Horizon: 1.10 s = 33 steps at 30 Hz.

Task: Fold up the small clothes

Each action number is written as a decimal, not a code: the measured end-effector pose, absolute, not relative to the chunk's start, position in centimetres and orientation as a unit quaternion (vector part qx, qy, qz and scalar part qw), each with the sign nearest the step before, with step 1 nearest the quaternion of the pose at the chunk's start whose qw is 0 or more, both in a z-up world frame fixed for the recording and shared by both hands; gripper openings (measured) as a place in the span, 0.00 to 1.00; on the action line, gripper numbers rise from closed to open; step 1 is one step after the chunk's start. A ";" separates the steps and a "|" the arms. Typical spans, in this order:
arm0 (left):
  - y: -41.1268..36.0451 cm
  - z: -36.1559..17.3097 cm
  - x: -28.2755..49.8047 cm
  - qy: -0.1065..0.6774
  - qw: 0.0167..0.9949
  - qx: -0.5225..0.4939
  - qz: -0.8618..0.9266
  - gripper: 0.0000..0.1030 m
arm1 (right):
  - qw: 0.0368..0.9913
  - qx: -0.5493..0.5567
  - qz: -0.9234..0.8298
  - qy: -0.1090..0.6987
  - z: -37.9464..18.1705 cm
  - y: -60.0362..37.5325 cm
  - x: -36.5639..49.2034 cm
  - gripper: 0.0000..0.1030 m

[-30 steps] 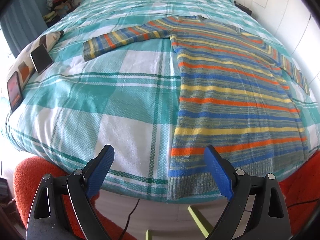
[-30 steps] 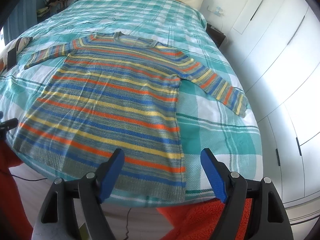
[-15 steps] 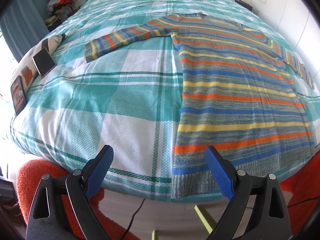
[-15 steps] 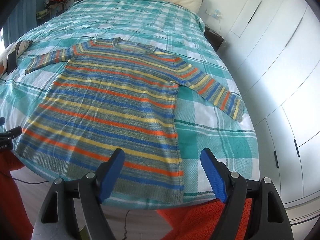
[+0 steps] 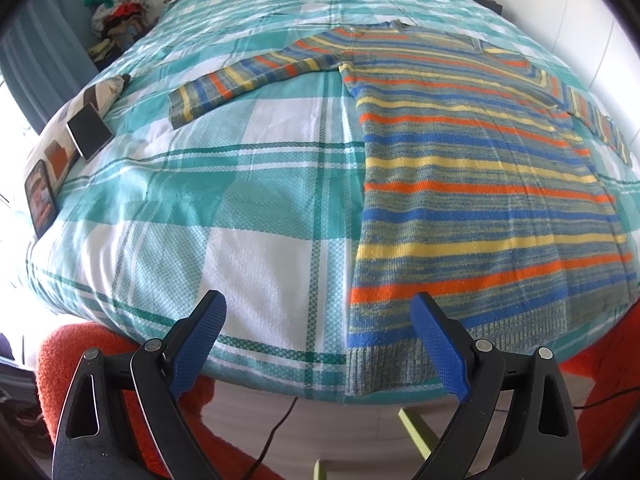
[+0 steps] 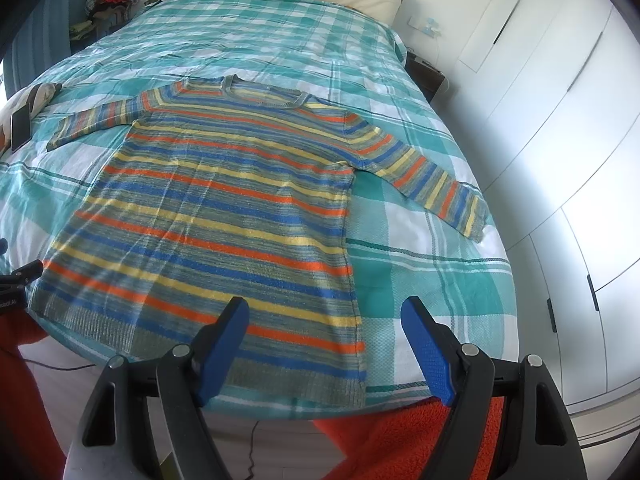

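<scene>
Striped knit sweater (image 6: 224, 216) lies flat, face up, on the teal plaid bed (image 6: 420, 280), hem at the near edge, collar at the far end, both sleeves spread out to the sides. Left hand-held gripper (image 5: 316, 340) hangs off the near bed edge just beside the sweater's left hem corner, jaws wide apart, nothing between them. Right hand-held gripper (image 6: 324, 348) sits the same way at the sweater's right hem corner, jaws spread, empty. No fold made yet; the step in hand looks like the approach to a first grasp.

To do it well: each gripper probably wants one pad slid under the knit and one on top, so both layers of the sweater get pinched, not just the top one. Grabbing near the hem corners or the sleeve cuffs keeps the fold line straight. The left sleeve (image 5: 256, 76) and right sleeve (image 6: 424, 176) likely go across the sweater's body first. Loose knit stretches, so a lift beats a drag; dragging could also bunch the bedcover. Two phones (image 5: 89, 132) lie well left of the sweater, out of the way.
</scene>
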<state>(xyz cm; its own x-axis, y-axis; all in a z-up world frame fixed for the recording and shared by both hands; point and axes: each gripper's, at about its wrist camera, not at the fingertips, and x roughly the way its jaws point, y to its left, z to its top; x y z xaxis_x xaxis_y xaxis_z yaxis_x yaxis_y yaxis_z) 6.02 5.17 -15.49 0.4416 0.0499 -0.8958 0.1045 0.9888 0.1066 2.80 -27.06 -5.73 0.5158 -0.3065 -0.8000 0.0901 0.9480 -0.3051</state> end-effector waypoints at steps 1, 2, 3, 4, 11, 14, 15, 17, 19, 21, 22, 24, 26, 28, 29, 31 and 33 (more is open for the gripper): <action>5.1 -15.5 6.0 0.528 0.846 0.074 -0.015 0.92 | 0.863 -0.113 -0.115 0.479 -5.7 -27.1 2.8 0.76; 5.1 -15.6 6.0 0.529 0.845 0.076 -0.015 0.92 | 0.863 -0.113 -0.115 0.479 -5.7 -27.1 2.8 0.76; 5.1 -15.6 6.0 0.529 0.845 0.077 -0.015 0.92 | 0.863 -0.112 -0.116 0.479 -5.7 -27.2 2.8 0.75; 5.1 -15.6 6.0 0.529 0.845 0.078 -0.015 0.92 | 0.863 -0.112 -0.116 0.479 -5.7 -27.2 2.8 0.75; 5.0 -15.6 5.9 0.528 0.845 0.083 -0.013 0.92 | 0.863 -0.112 -0.116 0.479 -5.7 -27.3 2.8 0.75; 5.0 -15.6 5.9 0.527 0.846 0.083 -0.013 0.92 | 0.862 -0.112 -0.117 0.480 -5.7 -27.3 2.9 0.76; 5.0 -15.7 5.9 0.528 0.845 0.084 -0.013 0.92 | 0.863 -0.111 -0.117 0.480 -5.7 -27.2 2.9 0.75; 4.9 -15.7 5.9 0.529 0.845 0.085 -0.013 0.92 | 0.862 -0.111 -0.117 0.481 -5.8 -27.4 2.9 0.76; 5.0 -15.8 6.0 0.531 0.843 0.087 -0.013 0.92 | 0.861 -0.111 -0.117 0.482 -5.9 -27.6 2.9 0.76; 5.1 -16.0 6.1 0.534 0.841 0.088 -0.012 0.92 | 0.861 -0.110 -0.118 0.483 -6.1 -27.8 3.0 0.76; 5.1 -16.1 6.2 0.536 0.840 0.087 -0.012 0.92 | 0.860 -0.109 -0.118 0.483 -6.2 -27.9 3.0 0.76; 5.2 -16.2 6.4 0.539 0.838 0.085 -0.014 0.93 | 0.860 -0.108 -0.118 0.485 -6.4 -27.9 3.2 0.76; 5.3 -16.3 6.6 0.542 0.836 0.083 -0.014 0.93 | 0.858 -0.106 -0.117 0.488 -6.7 -28.1 3.2 0.76; 5.4 -16.4 7.1 0.544 0.835 0.081 -0.014 0.93 | 0.858 -0.096 -0.110 0.492 -7.0 -28.1 3.3 0.76; 5.4 -16.4 7.6 0.545 0.834 0.080 -0.014 0.93 | 0.859 -0.085 -0.101 0.494 -7.1 -28.3 3.4 0.75; 5.5 -16.1 8.6 0.545 0.835 0.074 -0.012 0.93 | 0.861 -0.064 -0.087 0.497 -7.2 -28.5 3.5 0.76; 5.7 -15.5 9.7 0.540 0.839 0.062 -0.011 0.93 | 0.861 -0.048 -0.081 0.500 -7.5 -28.9 3.8 0.76</action>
